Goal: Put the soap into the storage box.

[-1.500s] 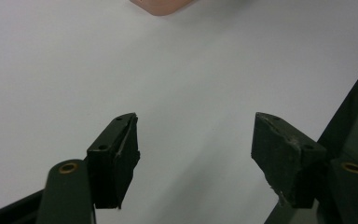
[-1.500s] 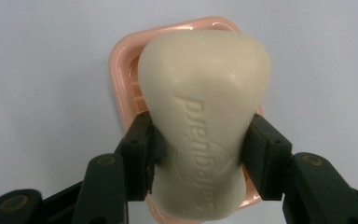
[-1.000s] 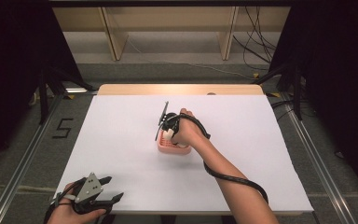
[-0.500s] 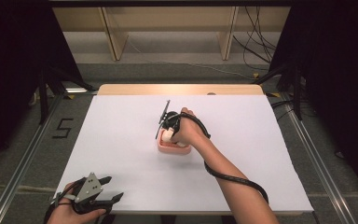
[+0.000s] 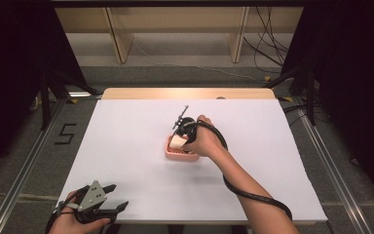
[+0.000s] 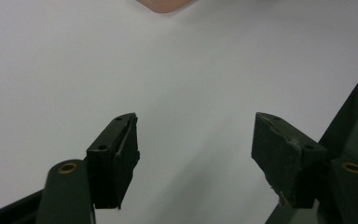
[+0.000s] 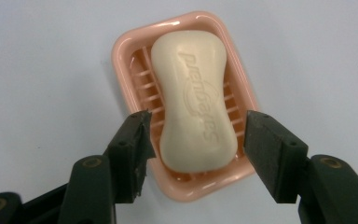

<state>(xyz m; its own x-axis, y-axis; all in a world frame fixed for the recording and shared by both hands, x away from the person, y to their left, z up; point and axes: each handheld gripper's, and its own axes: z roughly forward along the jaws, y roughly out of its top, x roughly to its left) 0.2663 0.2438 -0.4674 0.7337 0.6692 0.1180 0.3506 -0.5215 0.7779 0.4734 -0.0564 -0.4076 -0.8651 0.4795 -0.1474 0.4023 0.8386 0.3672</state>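
Note:
A cream bar of soap (image 7: 193,98) with embossed lettering lies in a pink ribbed soap dish (image 7: 121,56) on the white table. My right gripper (image 7: 198,135) hangs over the dish, open, one jaw on each side of the soap's near end with a small gap at both. In the high view the dish (image 5: 175,154) sits mid-table, with the soap (image 5: 177,142) partly under the right gripper (image 5: 184,132) and hand. My left gripper (image 5: 114,197) rests at the table's front left corner, open and holding nothing (image 6: 196,140). An edge of the pink dish (image 6: 161,3) shows far ahead of it.
A white sheet (image 5: 126,126) covers the table, with a wooden strip (image 5: 185,93) at its far edge. The right gripper's black cable (image 5: 253,195) loops along the forearm. Dark curtains stand on both sides, and shelving (image 5: 175,29) lies beyond.

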